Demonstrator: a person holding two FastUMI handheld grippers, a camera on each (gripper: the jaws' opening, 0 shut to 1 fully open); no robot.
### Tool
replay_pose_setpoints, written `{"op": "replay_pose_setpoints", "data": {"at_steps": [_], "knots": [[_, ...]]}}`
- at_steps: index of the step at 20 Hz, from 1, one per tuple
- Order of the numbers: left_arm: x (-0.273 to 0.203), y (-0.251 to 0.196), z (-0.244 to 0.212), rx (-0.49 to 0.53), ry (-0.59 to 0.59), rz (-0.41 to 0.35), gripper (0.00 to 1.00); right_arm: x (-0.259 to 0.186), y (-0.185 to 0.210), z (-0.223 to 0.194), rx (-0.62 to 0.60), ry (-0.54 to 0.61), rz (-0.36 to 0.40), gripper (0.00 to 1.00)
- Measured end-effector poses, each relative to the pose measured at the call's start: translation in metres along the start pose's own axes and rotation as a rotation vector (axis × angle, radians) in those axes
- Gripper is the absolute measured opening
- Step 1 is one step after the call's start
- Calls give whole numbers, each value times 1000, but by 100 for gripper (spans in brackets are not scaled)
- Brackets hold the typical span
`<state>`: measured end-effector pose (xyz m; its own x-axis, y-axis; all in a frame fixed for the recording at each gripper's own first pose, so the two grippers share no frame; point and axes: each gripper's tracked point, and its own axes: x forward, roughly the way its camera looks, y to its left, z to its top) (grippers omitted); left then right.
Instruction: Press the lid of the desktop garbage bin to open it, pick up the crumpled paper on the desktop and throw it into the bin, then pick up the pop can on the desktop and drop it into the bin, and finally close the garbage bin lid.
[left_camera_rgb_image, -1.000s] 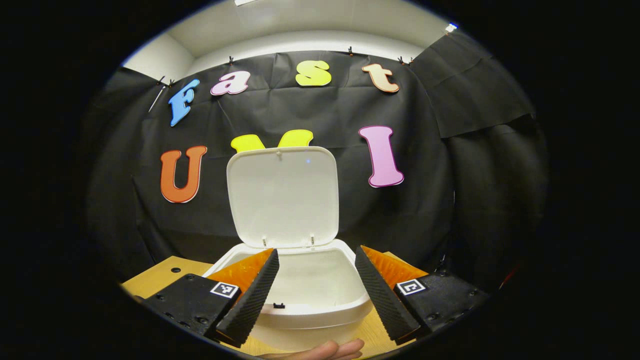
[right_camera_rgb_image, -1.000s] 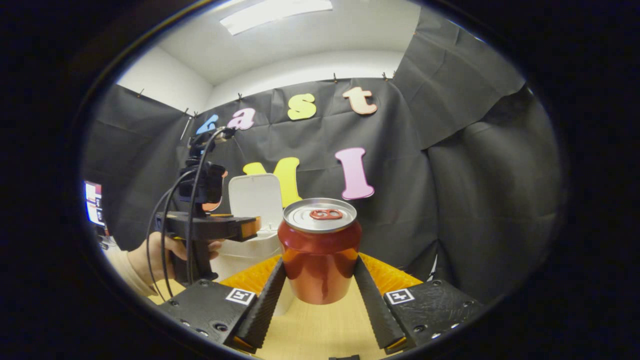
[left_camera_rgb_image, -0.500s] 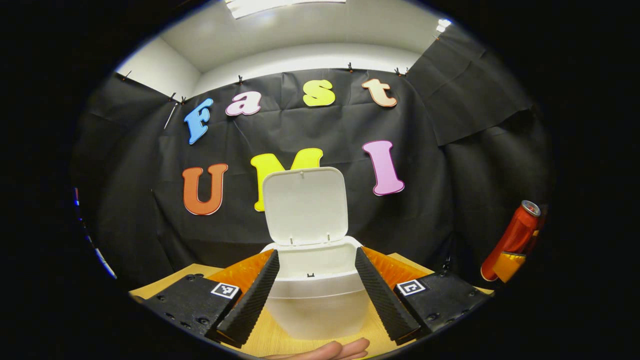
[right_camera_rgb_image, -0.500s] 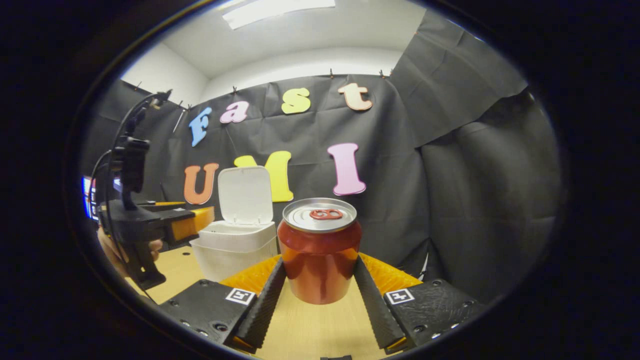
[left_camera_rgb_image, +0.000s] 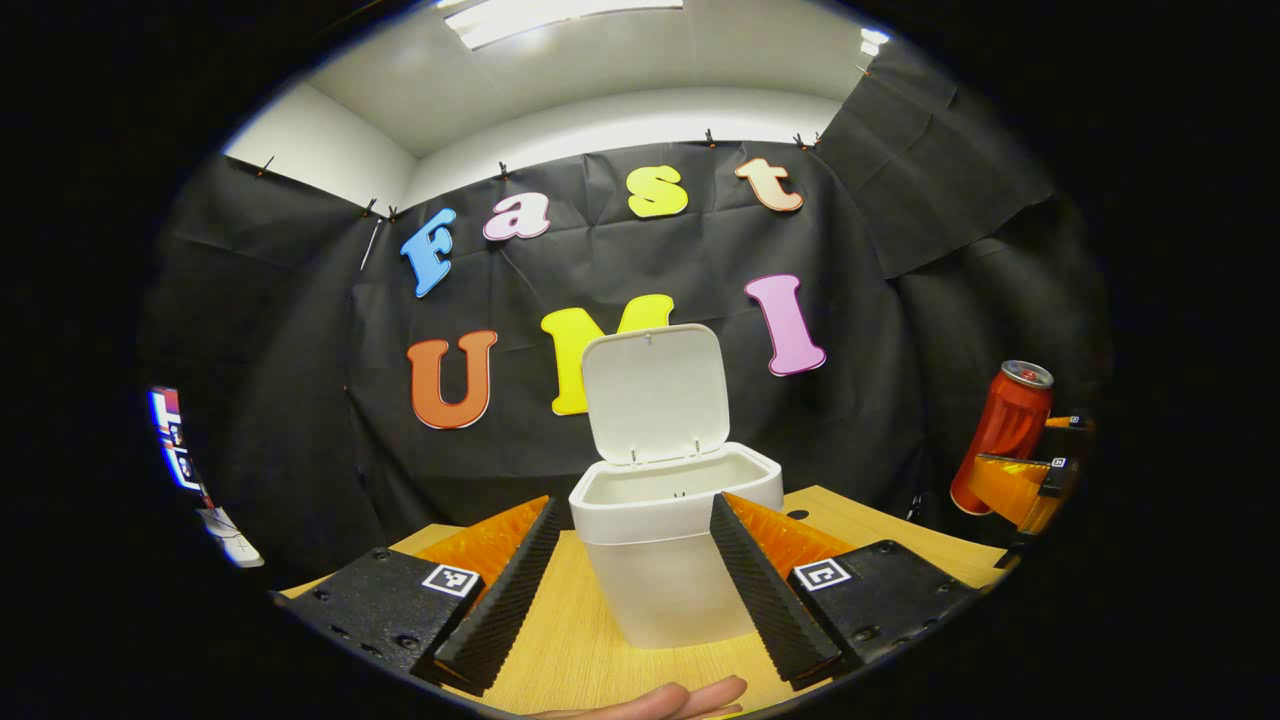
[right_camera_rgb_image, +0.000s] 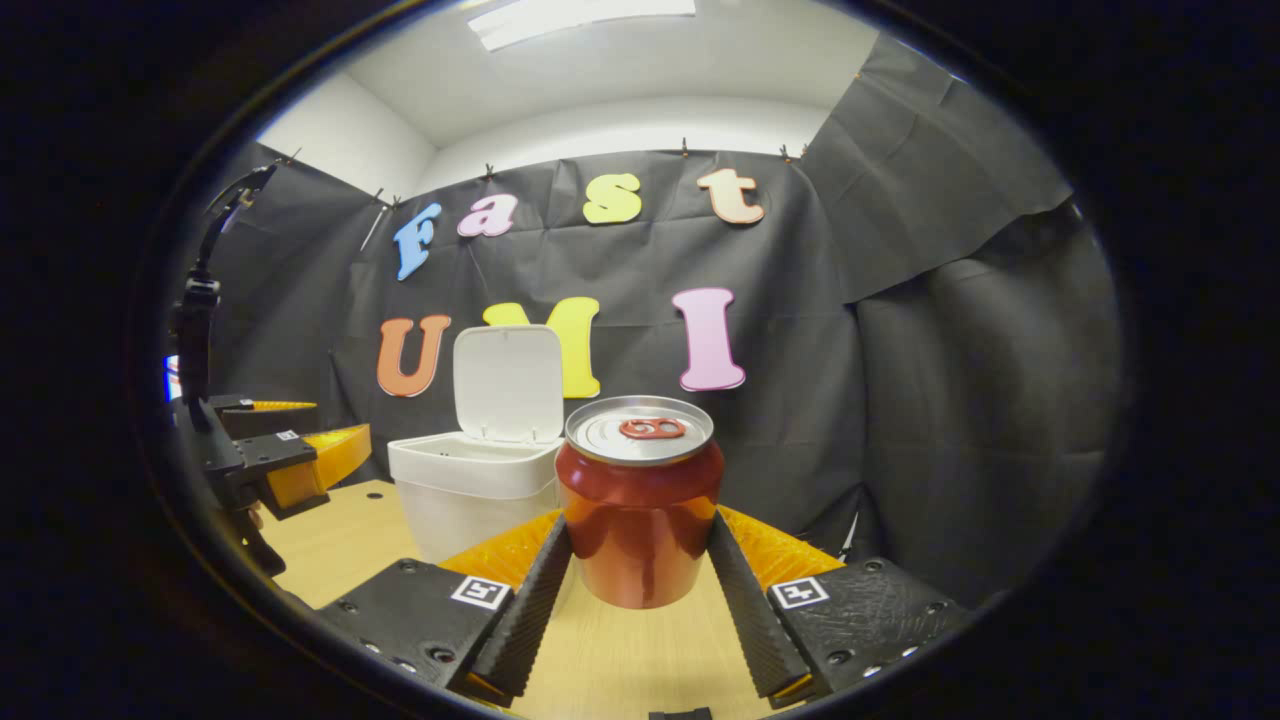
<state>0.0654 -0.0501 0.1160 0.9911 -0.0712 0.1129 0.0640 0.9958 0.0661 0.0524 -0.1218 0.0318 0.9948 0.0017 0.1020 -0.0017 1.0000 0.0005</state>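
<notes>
Can-disposal step: right gripper (right_camera_rgb_image: 638, 585) clamps the upright pop can (right_camera_rgb_image: 640, 500) above the table (right_camera_rgb_image: 620, 660).
Left gripper (left_camera_rgb_image: 625, 580) spread, empty; next, carry the can over the open-lidded bin (right_camera_rgb_image: 470, 485) and release.

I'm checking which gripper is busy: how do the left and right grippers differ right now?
The right gripper is shut on the can, held upright off the table; the left gripper holds nothing, its jaws open. In the left gripper view the bin sits straight ahead of the left gripper; in the right gripper view it lies ahead and to the left. Both face the bin, whose lid stands open.
</notes>
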Motion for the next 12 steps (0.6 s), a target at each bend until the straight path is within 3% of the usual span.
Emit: {"op": "replay_pose_setpoints", "data": {"at_steps": [12], "knots": [[-32,53,-62,-70,84,57,99,7,28,-18,-80,52,-19,79]]}}
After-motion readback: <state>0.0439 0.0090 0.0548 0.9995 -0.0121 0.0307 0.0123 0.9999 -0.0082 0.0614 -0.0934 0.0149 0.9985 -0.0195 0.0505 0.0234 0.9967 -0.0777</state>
